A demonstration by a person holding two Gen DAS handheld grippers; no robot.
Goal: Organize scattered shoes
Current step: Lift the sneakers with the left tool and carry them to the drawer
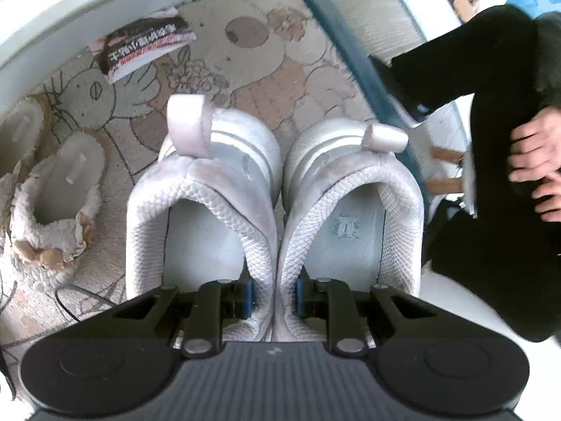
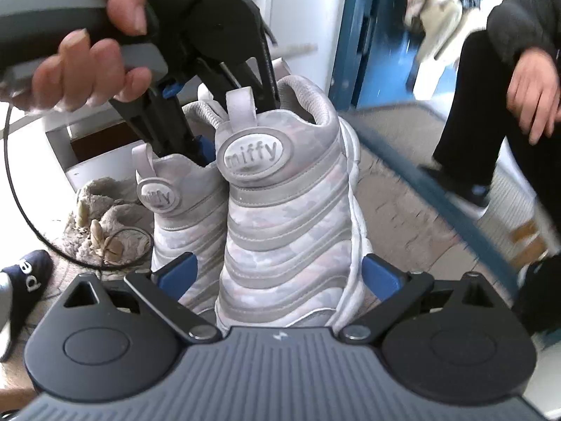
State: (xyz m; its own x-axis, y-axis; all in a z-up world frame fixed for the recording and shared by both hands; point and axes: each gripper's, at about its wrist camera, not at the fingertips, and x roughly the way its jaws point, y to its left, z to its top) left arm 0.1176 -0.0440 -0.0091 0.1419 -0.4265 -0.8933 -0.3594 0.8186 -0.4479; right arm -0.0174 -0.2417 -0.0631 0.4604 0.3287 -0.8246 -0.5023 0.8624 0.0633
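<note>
Two white "miffy" sneakers hang side by side, the left sneaker (image 1: pixel 196 207) and the right sneaker (image 1: pixel 350 210). My left gripper (image 1: pixel 274 298) is shut on their inner collars, pinched together between its blue pads. In the right wrist view a hand holds that gripper from the upper left, its fingers (image 2: pixel 164 126) reaching down into the shoe mouths. The nearer sneaker (image 2: pixel 287 210) shows its striped heel there. My right gripper (image 2: pixel 282 275) stands open, its blue pads wide on either side of that heel. I cannot see either pad pressing on it.
A fluffy slipper (image 1: pixel 56 189) and its partner lie on the patterned rug (image 1: pixel 266 80) to the left. A magazine (image 1: pixel 143 45) lies near a white cabinet (image 1: pixel 52 17). A blue-edged mat (image 1: pixel 350 42) and a seated person in black (image 1: pixel 508 105) are on the right. A thin cable (image 1: pixel 70 298) trails over the rug.
</note>
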